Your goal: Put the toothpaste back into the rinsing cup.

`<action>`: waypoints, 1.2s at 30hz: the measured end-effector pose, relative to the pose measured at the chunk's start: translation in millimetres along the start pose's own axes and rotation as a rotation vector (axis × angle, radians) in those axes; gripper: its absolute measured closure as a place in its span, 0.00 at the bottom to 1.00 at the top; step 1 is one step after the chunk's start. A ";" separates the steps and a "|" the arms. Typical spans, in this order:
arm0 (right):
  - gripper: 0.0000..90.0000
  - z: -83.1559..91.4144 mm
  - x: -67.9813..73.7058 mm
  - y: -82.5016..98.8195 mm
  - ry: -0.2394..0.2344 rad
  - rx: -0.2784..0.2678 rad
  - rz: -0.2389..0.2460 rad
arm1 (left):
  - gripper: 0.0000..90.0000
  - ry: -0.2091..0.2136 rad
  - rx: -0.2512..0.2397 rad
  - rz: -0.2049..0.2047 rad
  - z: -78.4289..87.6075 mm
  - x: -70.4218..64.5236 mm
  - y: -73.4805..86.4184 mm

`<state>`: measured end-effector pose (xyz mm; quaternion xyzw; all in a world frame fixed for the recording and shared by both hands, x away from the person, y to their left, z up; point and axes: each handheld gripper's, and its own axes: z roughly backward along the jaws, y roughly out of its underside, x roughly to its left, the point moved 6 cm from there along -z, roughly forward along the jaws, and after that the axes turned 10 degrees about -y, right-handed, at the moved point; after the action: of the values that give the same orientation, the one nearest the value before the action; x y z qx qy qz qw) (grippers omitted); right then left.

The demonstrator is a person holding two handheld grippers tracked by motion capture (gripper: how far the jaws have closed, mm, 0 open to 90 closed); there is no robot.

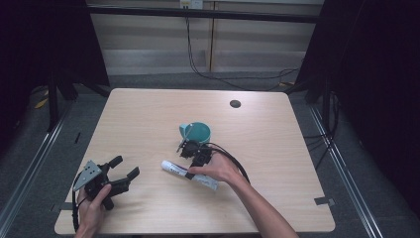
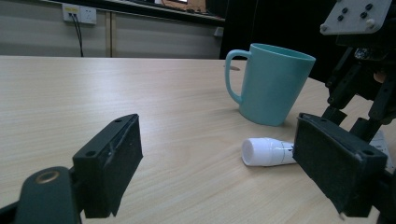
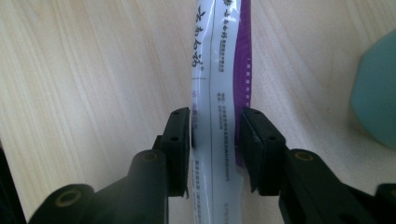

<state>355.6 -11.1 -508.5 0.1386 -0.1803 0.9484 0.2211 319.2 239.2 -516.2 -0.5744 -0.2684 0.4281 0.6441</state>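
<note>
A white and purple toothpaste tube [image 1: 171,167] lies flat on the wooden table [image 1: 277,163], just in front of a teal mug [image 1: 197,133]. My right gripper [image 1: 190,174] points down over the tube's middle. In the right gripper view its two black pads [image 3: 180,140] touch the tube [image 3: 219,60] on both sides, and the mug's [image 3: 376,93] edge shows at the right. My left gripper [image 1: 125,166] rests open near the front left of the table, with nothing between its pads. In its own view that gripper [image 2: 219,163] faces the tube's white cap [image 2: 266,151] and the mug [image 2: 273,86].
A dark round hole [image 1: 235,103] sits near the table's far edge. Black cables [image 1: 233,161] trail from the right gripper across the table. Dark curtains and metal frame rails stand at both sides.
</note>
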 end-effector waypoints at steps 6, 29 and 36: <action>0.67 -4.5 -0.9 -3.2 0.020 0.027 0.003 | 0.17 0.001 0.000 0.010 -0.2 -0.2 0.0; 0.75 -12.2 -4.4 -8.7 0.052 0.086 0.015 | 0.17 0.003 0.004 0.004 0.0 0.2 0.2; 0.84 -3.9 -11.1 -9.3 0.057 0.079 0.022 | 0.17 0.002 0.008 0.002 -0.3 0.7 0.3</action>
<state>368.8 -5.8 -513.2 0.1181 -0.1380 0.9607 0.2099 319.8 239.6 -516.6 -0.5725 -0.2651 0.4292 0.6463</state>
